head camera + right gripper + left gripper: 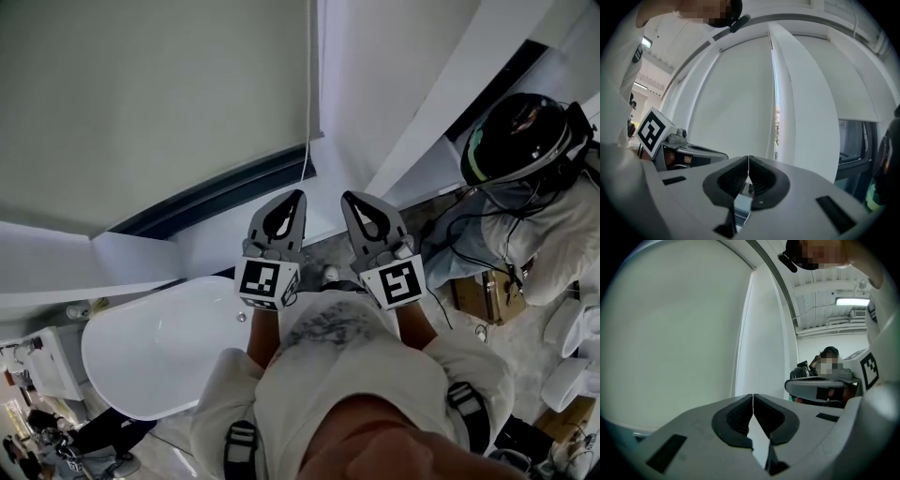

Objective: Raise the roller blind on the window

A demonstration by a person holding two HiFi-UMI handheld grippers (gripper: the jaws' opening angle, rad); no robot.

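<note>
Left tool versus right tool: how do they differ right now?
In the head view, the left tool tips up just below the cord; the right tool sits further right, before the white panel. The left tool slants rightward, the right tool leftward. Both are shut and empty.

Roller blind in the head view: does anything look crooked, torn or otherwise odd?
Nothing stands out. The roller blind hangs flat and lowered, its bottom edge parallel to the dark window frame. The pull cord hangs straight at its right side. No tear or crease shows.
</note>
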